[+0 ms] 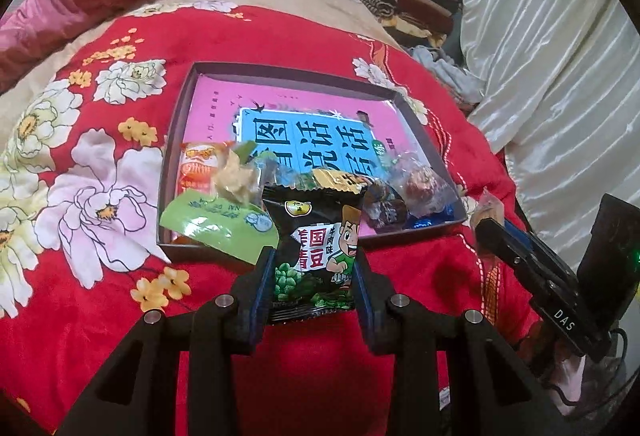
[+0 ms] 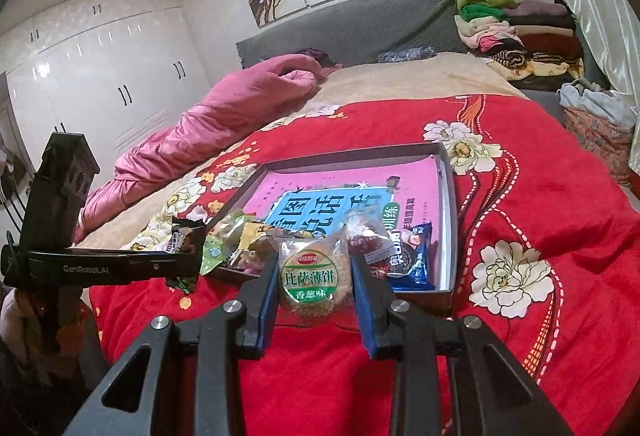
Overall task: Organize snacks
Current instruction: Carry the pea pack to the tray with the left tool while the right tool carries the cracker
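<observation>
My left hand-held gripper (image 1: 315,278) pinches a black green-pea snack packet (image 1: 318,248) between its blue pads, lifted above the red flowered bedspread (image 1: 100,316). My right hand-held gripper (image 2: 314,286) is clamped on a round wrapped biscuit (image 2: 310,276), also off the bed. Just beyond both lies a shallow dark box (image 1: 178,140) with a pink book (image 1: 304,104) in its bottom and loose snacks heaped at its near edge: a green packet (image 1: 216,224), an orange one (image 1: 198,166), and a blue one (image 2: 412,256) to the right.
</observation>
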Tool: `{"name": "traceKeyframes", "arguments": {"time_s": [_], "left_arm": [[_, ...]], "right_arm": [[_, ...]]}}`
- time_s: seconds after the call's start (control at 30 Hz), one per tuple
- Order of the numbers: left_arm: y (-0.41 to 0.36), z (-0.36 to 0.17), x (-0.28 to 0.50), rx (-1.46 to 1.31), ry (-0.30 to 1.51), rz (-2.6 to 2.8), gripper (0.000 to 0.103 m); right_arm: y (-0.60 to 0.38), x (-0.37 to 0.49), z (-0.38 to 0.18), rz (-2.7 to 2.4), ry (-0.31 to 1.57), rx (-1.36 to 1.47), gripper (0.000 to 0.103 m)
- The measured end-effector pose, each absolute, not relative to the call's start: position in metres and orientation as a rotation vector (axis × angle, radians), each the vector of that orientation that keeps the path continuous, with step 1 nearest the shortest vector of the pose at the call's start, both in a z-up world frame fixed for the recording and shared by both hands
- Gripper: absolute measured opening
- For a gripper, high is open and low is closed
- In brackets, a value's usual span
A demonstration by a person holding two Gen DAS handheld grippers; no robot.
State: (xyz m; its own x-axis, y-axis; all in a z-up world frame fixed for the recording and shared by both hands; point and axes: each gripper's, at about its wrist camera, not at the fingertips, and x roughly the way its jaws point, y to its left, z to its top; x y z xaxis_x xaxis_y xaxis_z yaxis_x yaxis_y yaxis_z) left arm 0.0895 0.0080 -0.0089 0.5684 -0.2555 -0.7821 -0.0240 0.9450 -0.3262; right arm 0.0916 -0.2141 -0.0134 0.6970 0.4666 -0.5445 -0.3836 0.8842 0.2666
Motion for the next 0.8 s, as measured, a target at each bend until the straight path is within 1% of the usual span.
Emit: {"name": "traceKeyframes", "arguments": {"time_s": [0.8], "left_arm": [[0.016, -0.026, 0.124, -0.314, 0.97, -0.095, 0.038]], "right_arm": [[-0.234, 0.116, -0.017, 0.396, 0.653, 0.184, 0.034]]}}
